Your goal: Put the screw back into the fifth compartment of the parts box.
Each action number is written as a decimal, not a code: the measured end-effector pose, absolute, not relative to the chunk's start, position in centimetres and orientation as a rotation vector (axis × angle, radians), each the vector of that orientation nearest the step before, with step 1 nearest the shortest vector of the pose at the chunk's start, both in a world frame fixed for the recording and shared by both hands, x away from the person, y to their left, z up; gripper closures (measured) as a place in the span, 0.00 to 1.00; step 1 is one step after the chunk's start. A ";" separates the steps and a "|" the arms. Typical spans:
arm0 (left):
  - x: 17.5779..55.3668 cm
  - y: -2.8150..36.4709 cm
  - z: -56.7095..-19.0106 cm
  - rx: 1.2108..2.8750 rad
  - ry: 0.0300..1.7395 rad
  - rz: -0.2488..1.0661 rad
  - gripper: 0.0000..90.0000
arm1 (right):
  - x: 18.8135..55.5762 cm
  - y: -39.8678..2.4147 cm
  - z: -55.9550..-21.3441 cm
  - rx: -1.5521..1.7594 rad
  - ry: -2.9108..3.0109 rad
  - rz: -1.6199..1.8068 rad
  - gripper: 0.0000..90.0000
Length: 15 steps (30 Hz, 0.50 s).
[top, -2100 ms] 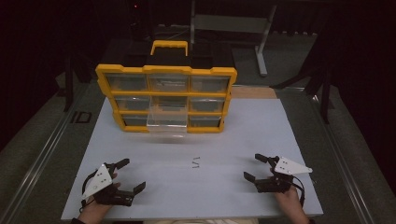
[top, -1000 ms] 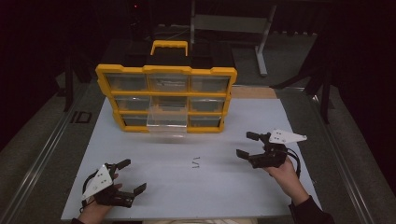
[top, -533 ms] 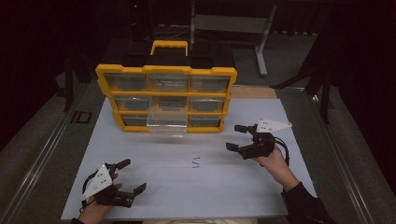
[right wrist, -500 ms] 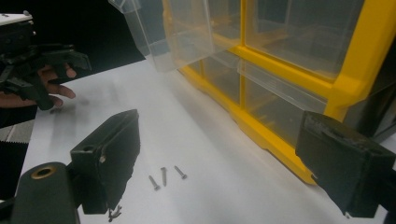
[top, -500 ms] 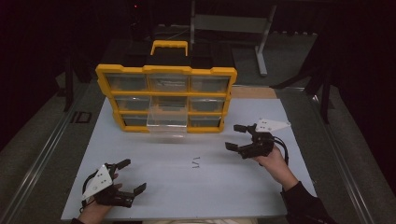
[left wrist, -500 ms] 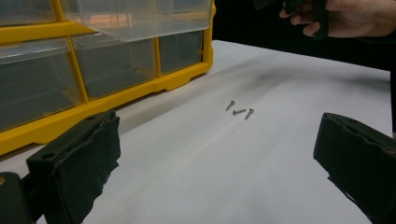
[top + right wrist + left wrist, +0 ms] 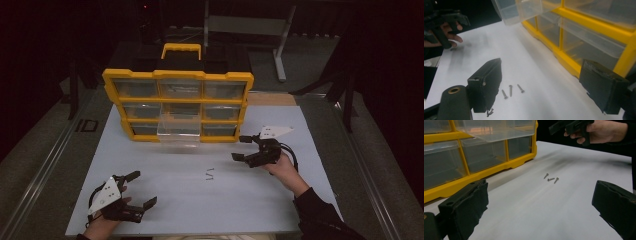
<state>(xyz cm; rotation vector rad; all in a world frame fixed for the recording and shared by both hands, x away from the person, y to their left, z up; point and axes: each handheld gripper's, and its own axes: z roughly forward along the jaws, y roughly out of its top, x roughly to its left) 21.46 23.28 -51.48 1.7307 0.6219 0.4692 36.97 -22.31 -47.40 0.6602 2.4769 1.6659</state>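
Three small screws (image 7: 210,175) lie close together on the white table top (image 7: 300,200); I see the screws (image 7: 551,179) ahead of the left jaws and the screws (image 7: 510,91) just beyond the right jaws. My right gripper (image 7: 239,148) hovers right of them, near the organizer's lower right corner. It is open, its jaws have just been closing a little, and nothing is between them. My left gripper (image 7: 142,188) rests open and empty by the front left edge. The left gripper (image 7: 541,195) and right gripper (image 7: 541,72) both show wide gaps.
A yellow organizer (image 7: 177,105) with clear drawers stands at the back of the table; its bottom middle drawer (image 7: 179,132) is pulled out. A metal stand (image 7: 280,50) sits behind it. Dark floor surrounds the table.
My right gripper has moved from the front right of the table forward and left, toward the organizer and the screws. The left gripper has stayed put.
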 end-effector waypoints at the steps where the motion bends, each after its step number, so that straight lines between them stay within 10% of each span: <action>1: 21.5 23.3 -51.5 1.731 0.621 0.468 0.02 | 37.0 -22.1 -47.5 0.657 2.485 1.663 0.21; 15: 21.5 23.2 -51.5 1.730 0.619 0.464 0.02 | 37.8 -19.9 -49.3 0.586 2.612 1.619 0.36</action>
